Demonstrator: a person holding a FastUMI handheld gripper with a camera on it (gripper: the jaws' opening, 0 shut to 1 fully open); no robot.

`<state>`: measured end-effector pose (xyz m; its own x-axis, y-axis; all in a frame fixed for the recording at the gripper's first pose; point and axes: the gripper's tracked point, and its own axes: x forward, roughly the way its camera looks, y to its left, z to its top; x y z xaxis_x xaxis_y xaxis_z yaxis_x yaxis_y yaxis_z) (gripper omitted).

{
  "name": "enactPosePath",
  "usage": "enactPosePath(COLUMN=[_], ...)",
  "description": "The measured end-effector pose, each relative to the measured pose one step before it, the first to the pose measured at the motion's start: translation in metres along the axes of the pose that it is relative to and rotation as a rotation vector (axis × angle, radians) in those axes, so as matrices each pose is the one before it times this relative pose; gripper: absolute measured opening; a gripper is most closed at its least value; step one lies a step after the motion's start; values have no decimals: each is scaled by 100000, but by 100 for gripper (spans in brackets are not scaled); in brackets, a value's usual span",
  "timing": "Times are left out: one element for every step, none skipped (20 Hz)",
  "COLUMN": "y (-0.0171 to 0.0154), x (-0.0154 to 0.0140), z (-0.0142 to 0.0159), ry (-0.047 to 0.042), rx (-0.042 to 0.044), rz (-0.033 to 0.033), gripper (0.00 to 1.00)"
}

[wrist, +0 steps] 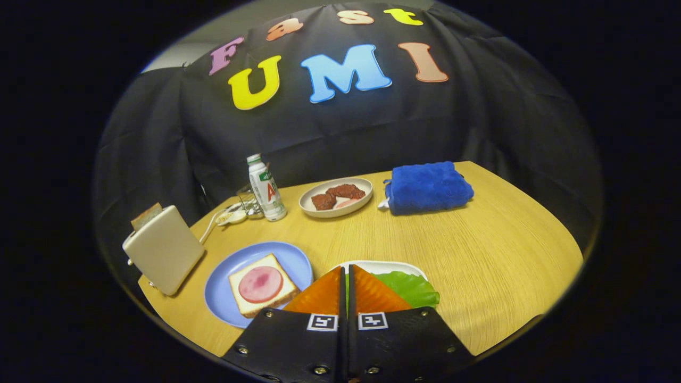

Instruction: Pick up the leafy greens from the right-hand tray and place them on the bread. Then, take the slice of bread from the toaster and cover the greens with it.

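Between and just beyond the claw (347,276), whose two fingers stand pressed almost together with only a thin slit between them, lies the crinkled green lettuce leaf (409,287) in its white oval tray (383,264); a sliver of green shows through the slit, but whether the fingers actually pinch the leaf cannot be told. Just to the left of the fingers, a round pale-blue plate (290,260) carries a square slice of white bread (262,285) topped with a pink round of sliced meat (260,284); no greens lie on it, so the first placement is judged not yet done. Farther left stands a cream toaster (164,250) with a brown slice of toast (146,215) protruding from its slot, untaken. Farther ahead sit a white plastic bottle with a green cap (266,187), a beige dish of dark red meat pieces (336,198) and a folded blue towel (428,187), all on the wooden table (479,250).
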<state>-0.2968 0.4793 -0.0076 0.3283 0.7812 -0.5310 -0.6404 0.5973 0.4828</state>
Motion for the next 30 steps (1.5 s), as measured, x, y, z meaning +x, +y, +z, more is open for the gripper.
enactPosePath(y=[-511, -243, 174, -149, -78, -178, -63, -47, -61, 47, 49, 141, 260, 472, 41, 119, -38, 132, -77, 56, 106, -45, -53, 64, 28, 34, 331, 550, 527, 523], x=[100, 14, 430, 92, 232, 70, 110, 249, 454, 570, 160, 214, -391, -640, 1156, -52, -165, 32, 41, 106, -147, 215, -899, -122, 4, -110, -119, -208, -228, -219], z=[-678, -387, -383, -42, -150, -10, -335, -362, -554, -1066, 10, 404, -143, 237, -434, 151, 0, -135, 153, 290, 138, 168, 450, 306, 4, 239, 5, 292, 555, 716], ry=[2130, 1948, 1065, 592, 372, 369, 1242, 1667, 2218, 4237, -1156, -224, 48, 698, -407, -192, -454, 757, -864, -2051, -1371, -1268, -2229, -2035, -1191, -1315, -484, -832, -1528, -1657], rx=[-2453, -1483, -754, -601, -73, -362, -311, -95, -441, -1037, -5064, -4196, -574, 1231, -557, 1044, 8023, 3584, 1706, 2177, 2006, 1366, 996, 61, -519, -970, -761, 221, 387, 74], rz=[-2732, -1192, 62, -839, -328, -672, -220, -250, -456, -100, -737, 381, 1493, 978, 93, 1643, -730, 716, 988, 957, 1168, 288, 669, 369, -253, -184, 616, 1205, 1148, 919], gripper=[0, 1, 23, 45, 67, 89, 89, 90, 91, 91, 92, 93, 90, 90, 71, 71, 41, 12, 10, 10, 1, 0, 0, 0, 0, 0, 0, 0, 0, 0])
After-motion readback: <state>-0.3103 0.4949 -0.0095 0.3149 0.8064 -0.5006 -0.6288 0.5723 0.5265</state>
